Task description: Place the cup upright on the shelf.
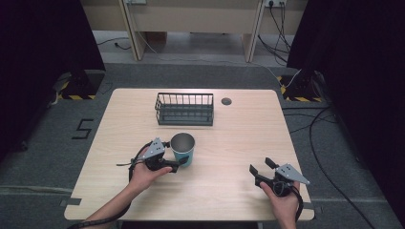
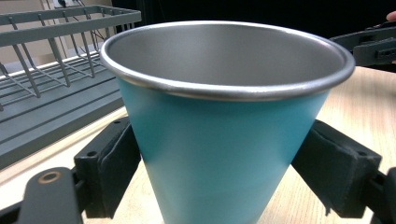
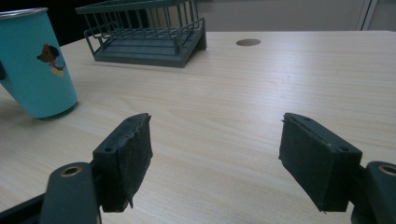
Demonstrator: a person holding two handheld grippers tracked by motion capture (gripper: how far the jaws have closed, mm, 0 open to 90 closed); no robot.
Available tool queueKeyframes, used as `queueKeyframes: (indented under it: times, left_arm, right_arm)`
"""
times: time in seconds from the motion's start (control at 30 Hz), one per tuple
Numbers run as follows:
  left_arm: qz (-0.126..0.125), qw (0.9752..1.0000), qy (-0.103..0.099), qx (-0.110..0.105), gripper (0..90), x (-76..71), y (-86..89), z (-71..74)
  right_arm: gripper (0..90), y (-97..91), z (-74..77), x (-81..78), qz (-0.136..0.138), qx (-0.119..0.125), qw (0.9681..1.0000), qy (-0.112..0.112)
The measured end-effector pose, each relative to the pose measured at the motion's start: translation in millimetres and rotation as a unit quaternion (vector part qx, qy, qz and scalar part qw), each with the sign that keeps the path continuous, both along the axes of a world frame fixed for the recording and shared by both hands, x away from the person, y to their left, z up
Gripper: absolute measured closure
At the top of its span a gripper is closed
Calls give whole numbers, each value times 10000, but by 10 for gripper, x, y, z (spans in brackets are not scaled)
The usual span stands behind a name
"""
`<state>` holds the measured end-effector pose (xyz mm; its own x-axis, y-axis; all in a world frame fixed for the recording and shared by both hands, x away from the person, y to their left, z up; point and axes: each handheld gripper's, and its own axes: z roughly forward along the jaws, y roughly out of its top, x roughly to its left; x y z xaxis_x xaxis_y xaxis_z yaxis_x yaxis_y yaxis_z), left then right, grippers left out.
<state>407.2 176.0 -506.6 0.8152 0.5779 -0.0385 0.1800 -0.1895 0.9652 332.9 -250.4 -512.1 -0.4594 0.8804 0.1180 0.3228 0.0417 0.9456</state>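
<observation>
The left gripper (image 1: pixel 173 162) is pinching the teal metal cup (image 1: pixel 183 149) low on its sides near the table's (image 1: pixel 239 143) middle, while the right gripper (image 1: pixel 262 168) is idling spread at the near right. The cup and the wire basket (image 1: pixel 184 109) behind are sitting empty; a lift toward that basket is likely coming next.

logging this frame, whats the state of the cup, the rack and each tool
cup: upright on the table, empty, gripped on both sides by the left tool
wire rack: upright, empty, behind the cup
left tool: shut on the cup
right tool: open, holding nothing
</observation>
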Motion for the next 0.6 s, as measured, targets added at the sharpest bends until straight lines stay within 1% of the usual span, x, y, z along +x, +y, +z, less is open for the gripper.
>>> queueKeyframes:
  times: [0.27, 0.37, 0.6]
  left_arm:
    - [10, 10000, -23, -33, 168, 3, 5, 24]
    - [40, 9999, -47, -98, 168, 10, 22, 62]
    - [82, 9998, -82, -150, 168, 26, 54, 106]
  right_arm:
    - [261, -1, 0, 1, -3, 13, 10000, 12]
    - [260, -1, 0, 2, -3, 13, 10000, 14]
    - [260, -3, 0, 3, -5, 14, 10000, 15]
